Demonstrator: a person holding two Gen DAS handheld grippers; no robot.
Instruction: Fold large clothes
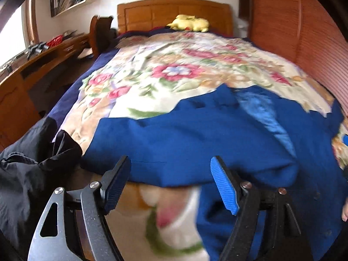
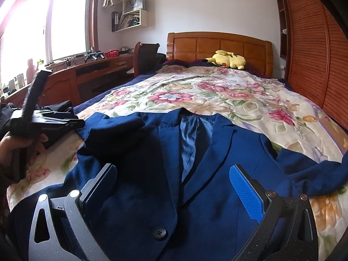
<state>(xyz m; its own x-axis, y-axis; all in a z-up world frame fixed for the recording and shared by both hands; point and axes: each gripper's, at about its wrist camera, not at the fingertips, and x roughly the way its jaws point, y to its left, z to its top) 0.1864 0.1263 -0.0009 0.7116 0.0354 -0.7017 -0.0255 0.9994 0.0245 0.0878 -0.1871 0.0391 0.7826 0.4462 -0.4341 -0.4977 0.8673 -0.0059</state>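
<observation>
Right wrist view shows a blue suit jacket (image 2: pixel 152 174) lying front-up on the floral blanket (image 2: pixel 217 95) of the bed, lapels apart, one dark button (image 2: pixel 159 233) near the lower edge. The right tongs (image 2: pixel 177 193) hang just above the jacket, wide open, holding nothing. The left tongs (image 1: pixel 170 184) are also wide open and empty — they hover at the jacket's near hem, by a black garment (image 1: pixel 26 174). A yellow plush toy (image 2: pixel 226 59) rests beside the wooden headboard (image 2: pixel 217 45).
</observation>
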